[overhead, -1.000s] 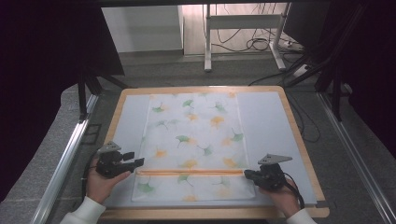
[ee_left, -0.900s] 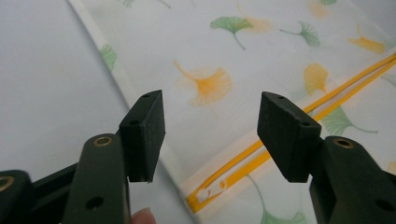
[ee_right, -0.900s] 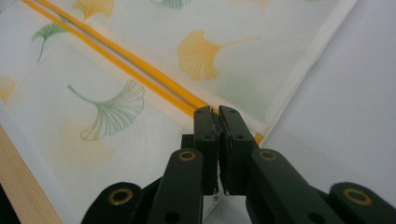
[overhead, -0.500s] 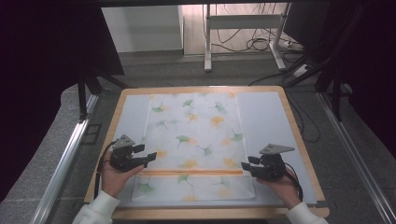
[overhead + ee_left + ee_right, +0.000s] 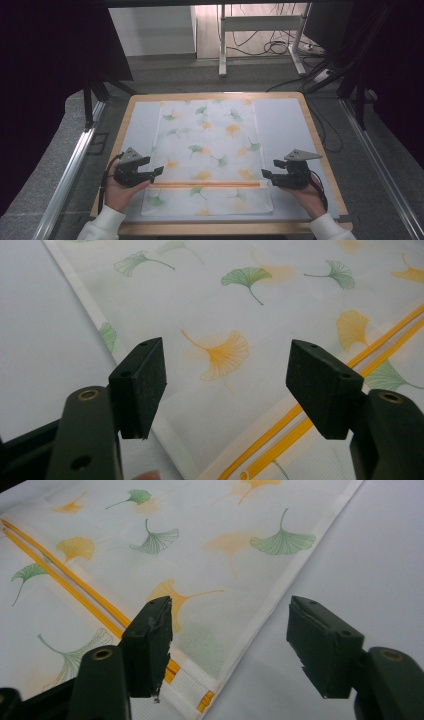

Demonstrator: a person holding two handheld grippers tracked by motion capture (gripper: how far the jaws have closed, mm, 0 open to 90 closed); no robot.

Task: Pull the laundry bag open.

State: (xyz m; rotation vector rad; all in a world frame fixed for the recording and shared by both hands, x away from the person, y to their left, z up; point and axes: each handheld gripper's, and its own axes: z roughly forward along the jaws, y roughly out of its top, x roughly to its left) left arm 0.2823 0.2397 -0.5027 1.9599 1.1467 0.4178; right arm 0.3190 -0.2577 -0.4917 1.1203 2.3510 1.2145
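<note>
Left gripper [image 5: 156, 171]: my jaws have just been spreading and stand wide, nothing between them, at the cloth's left edge where the orange stripe begins.
Cloth [image 5: 210, 150]: a white cloth printed with ginkgo leaves lies flat down the middle of the table, its near part folded over so that the orange stripe [image 5: 205, 184] runs across it from one gripper to the other.
Right gripper [image 5: 266, 174]: my jaws have just been opening too, and gape empty at the stripe's right end (the hem lies just under them).
Risk: I judge the fold could spring back or skew if a jaw snags the hem as I pull away, the fabric being thin and light.
Surface: a pale mat on a wood-rimmed table [image 5: 320, 145].
Room: grey floor, cables [image 5: 272, 47] and a metal stand [image 5: 222, 50] beyond.
</note>
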